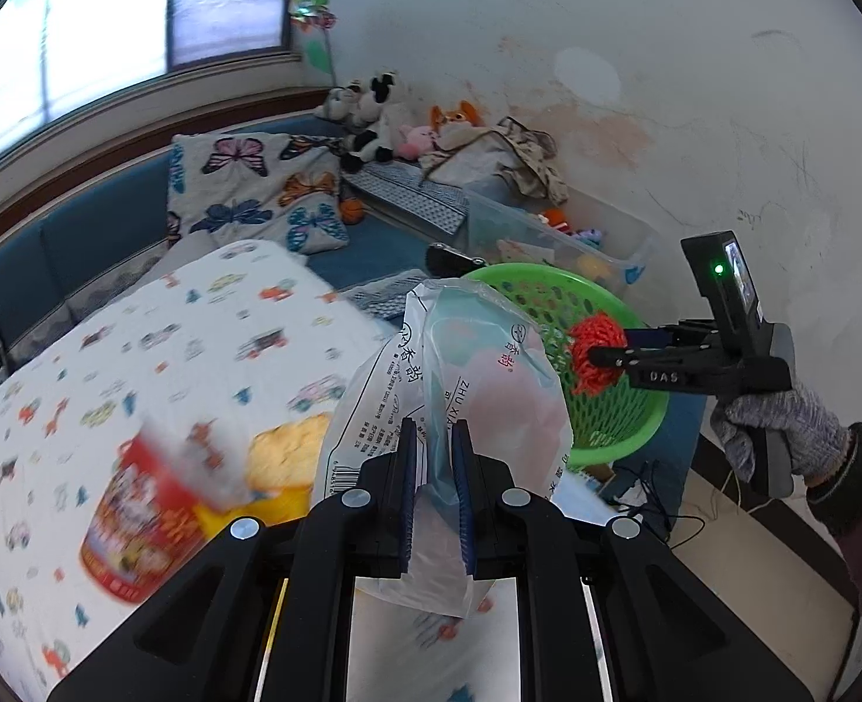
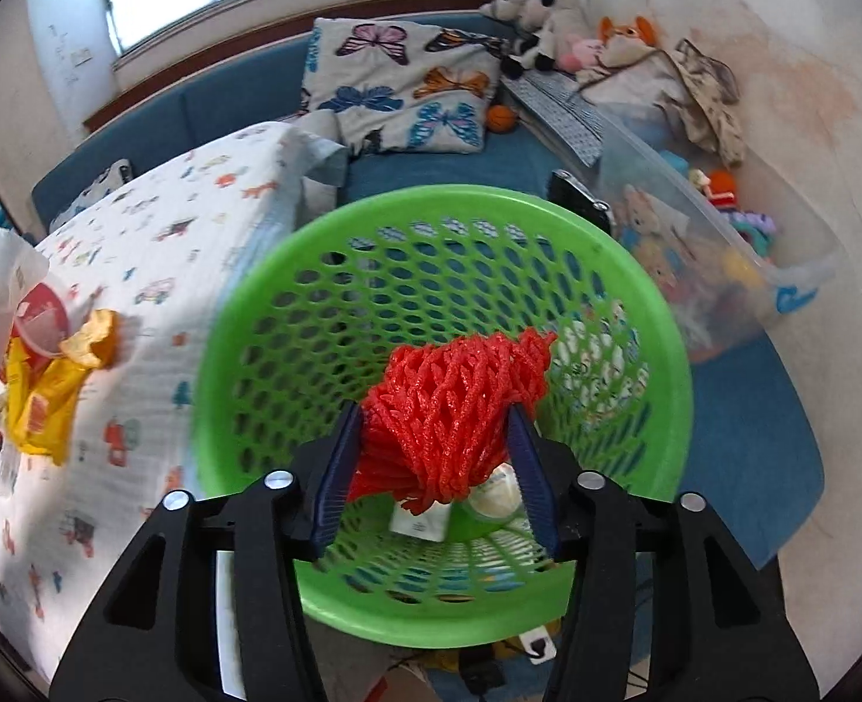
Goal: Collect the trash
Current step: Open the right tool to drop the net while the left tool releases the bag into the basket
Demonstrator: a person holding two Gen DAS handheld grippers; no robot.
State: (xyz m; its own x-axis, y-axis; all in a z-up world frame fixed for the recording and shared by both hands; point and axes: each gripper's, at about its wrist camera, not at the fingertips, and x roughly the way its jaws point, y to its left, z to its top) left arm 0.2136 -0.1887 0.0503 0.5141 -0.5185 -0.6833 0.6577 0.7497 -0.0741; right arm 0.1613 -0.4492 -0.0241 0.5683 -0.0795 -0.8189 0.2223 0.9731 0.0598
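Pinching a clear printed plastic bag [image 1: 431, 386] between its closed pads, the left gripper [image 1: 435, 468] holds it above the table's patterned cloth [image 1: 155, 316]. Over the green mesh basket [image 2: 255, 316], the right gripper [image 2: 436, 444] has its jaws half spread with a wad of red foam netting [image 2: 460, 403] between them, touching both pads; whether it is gripped firmly I cannot tell. A gloved hand [image 1: 782, 427] carries that gripper. On the cloth lie a red noodle cup [image 1: 138, 515] and a yellow wrapper [image 2: 38, 403]
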